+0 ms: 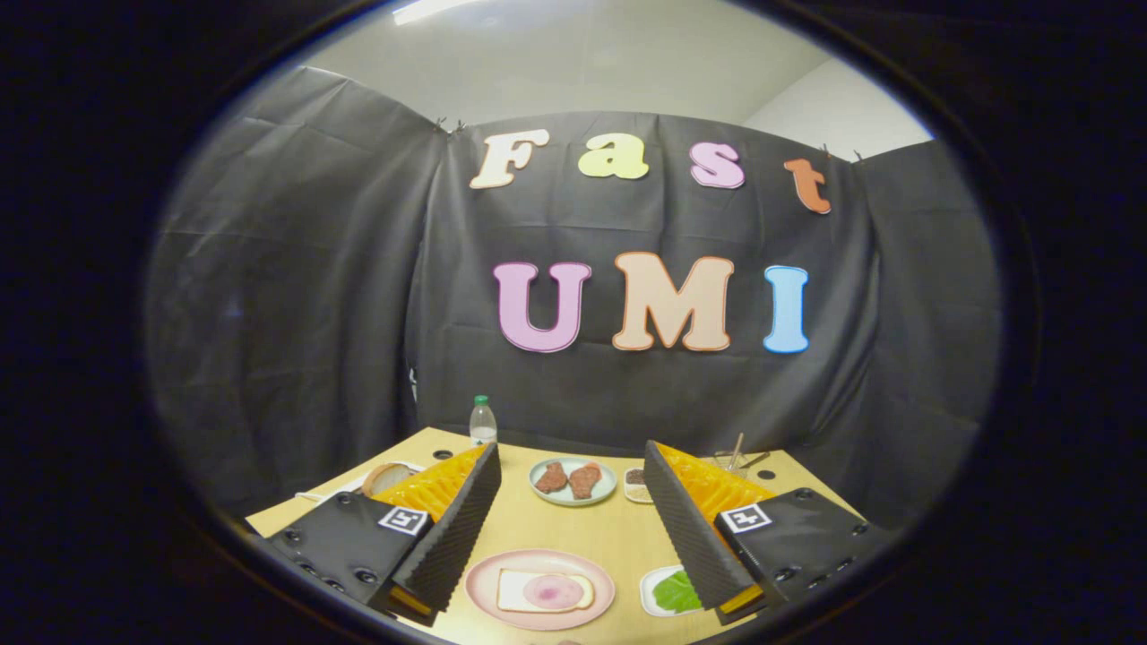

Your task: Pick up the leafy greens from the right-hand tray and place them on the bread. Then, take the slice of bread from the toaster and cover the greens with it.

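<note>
Gripper (571,502) spread wide, empty, above the tabletop (618,533). Between the fingers: pink plate (484,587) carrying bread (515,591) topped with a ham slice (547,591). Leafy greens (674,593) on a white tray (650,591), half hidden behind the right finger. Beyond: meat plate (573,495), bottle (483,421). Toaster bread (387,477) cut off by the left finger.

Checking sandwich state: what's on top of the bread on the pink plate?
A round pink meat slice lies on the bread on the pink plate. No greens on it. The open gripper holds nothing.
</note>
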